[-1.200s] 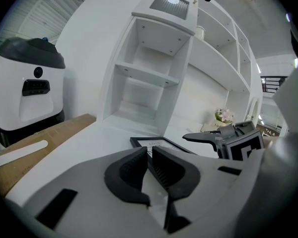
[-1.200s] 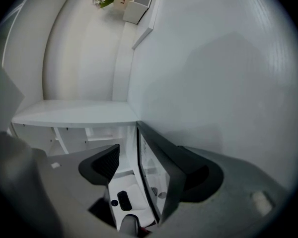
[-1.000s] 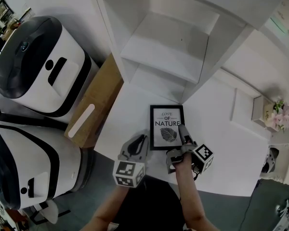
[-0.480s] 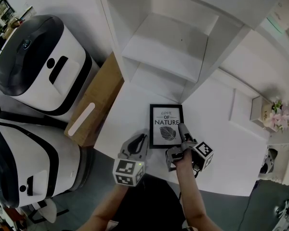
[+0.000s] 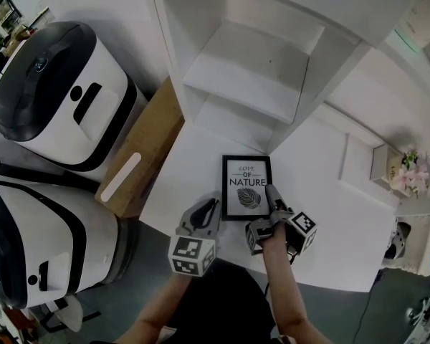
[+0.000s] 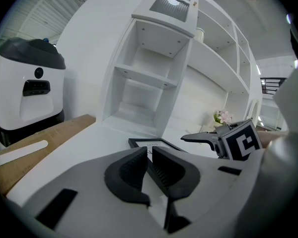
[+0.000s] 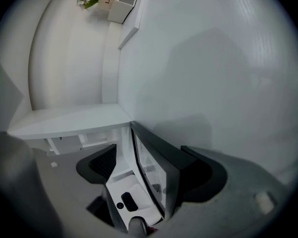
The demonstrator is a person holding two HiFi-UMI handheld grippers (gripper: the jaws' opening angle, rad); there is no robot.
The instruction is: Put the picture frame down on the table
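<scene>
Head view first; where does the picture frame (image 5: 247, 187) lie from your claws?

It looks flat or nearly so on the counter (image 5: 193, 156), print up, close to the front edge; its long axis runs from that edge toward the shelf unit (image 5: 251, 70) at the back; my right claw (image 5: 272, 201) sits at its right long side, near the front corner.

Clamped on it?

No; in the right gripper view the jaws stand wide, having just been opening, with the frame's edge between them; one pad (image 7: 105, 163) is well clear of the glass; the other lies close to the frame's back, and I can't tell if it touches.

And the left claw (image 5: 212, 208)?

Jaws together on nothing, just beside the frame's left front corner but apart from it; the right hand is the nearer.

Anything in the way?

I'd back the right claw out toward the front edge; the close pad dragging the frame is my worry; the shelf unit's foot stands just beyond the far short edge; the cardboard box (image 5: 140, 156) is well apart, past the left edge.
</scene>
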